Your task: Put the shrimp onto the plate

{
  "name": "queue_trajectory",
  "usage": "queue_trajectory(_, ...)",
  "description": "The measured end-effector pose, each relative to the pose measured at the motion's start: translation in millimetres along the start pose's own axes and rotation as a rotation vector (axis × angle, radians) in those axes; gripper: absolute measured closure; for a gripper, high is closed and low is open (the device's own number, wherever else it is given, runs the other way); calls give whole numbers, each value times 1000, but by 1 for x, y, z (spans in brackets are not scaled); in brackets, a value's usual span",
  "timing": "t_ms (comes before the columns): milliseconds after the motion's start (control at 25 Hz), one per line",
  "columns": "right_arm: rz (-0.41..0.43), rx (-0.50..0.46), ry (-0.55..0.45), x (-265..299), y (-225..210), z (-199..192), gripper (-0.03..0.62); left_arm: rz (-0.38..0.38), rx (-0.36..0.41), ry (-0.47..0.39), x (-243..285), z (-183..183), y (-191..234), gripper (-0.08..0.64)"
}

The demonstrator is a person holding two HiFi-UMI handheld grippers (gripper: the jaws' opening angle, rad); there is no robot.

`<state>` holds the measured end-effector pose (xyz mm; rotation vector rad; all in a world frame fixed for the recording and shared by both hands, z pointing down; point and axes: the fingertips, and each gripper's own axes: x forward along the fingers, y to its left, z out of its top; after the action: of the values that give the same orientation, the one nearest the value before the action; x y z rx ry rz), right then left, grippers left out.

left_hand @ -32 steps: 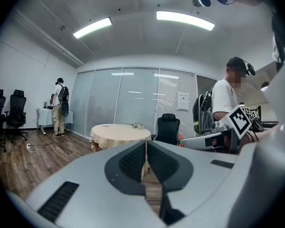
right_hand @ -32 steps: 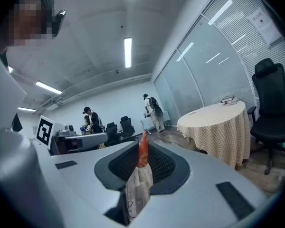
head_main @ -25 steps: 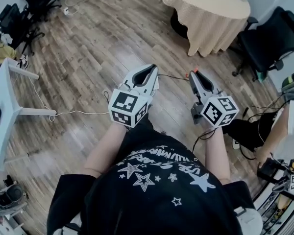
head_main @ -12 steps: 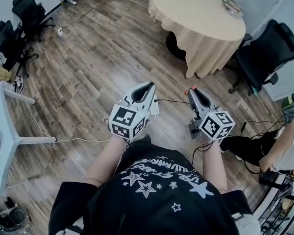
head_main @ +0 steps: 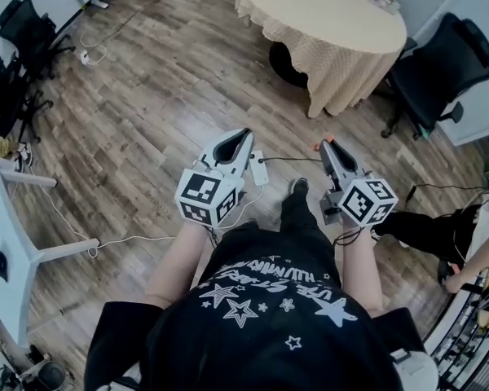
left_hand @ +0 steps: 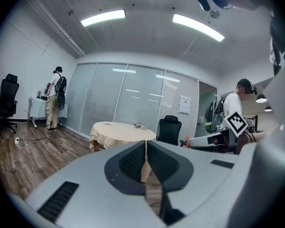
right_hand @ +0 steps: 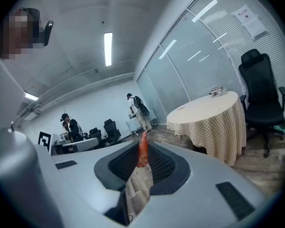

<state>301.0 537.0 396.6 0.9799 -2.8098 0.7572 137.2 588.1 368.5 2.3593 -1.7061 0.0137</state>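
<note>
Since 0.5 s ago: black shoe (head_main: 298,187) now shows btwn grippers. Left gripper (head_main: 243,133) pressed together, empty. Right gripper (head_main: 325,143) pinching small orange shrimp (right_hand: 142,151) over wooden plank floor (head_main: 163,96), well apart from round beige-checked cloth tabletop (head_main: 334,31).

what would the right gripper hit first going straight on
The way looks free: the right gripper, shut on an orange shrimp, seems aimed just left of the round beige-clothed table; depth is unclear.
</note>
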Motion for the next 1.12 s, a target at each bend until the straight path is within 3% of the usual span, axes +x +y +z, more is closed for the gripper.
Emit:
queue_trajectory(280, 25, 9, -16, 30, -17, 20, 528, 21, 5, 4, 18, 3, 18, 541)
queue_trajectory(520, 74, 14, 21, 86, -61, 33, 528, 109, -2, 24, 61, 3, 50, 541)
queue_trajectory(760, 126, 46, 48, 158, -113, 66, 528, 185, -13, 41, 124, 15, 91, 541)
queue_trajectory(1120, 157, 37, 84, 224, -208, 127, 528, 230, -14, 64, 253, 39, 124, 541)
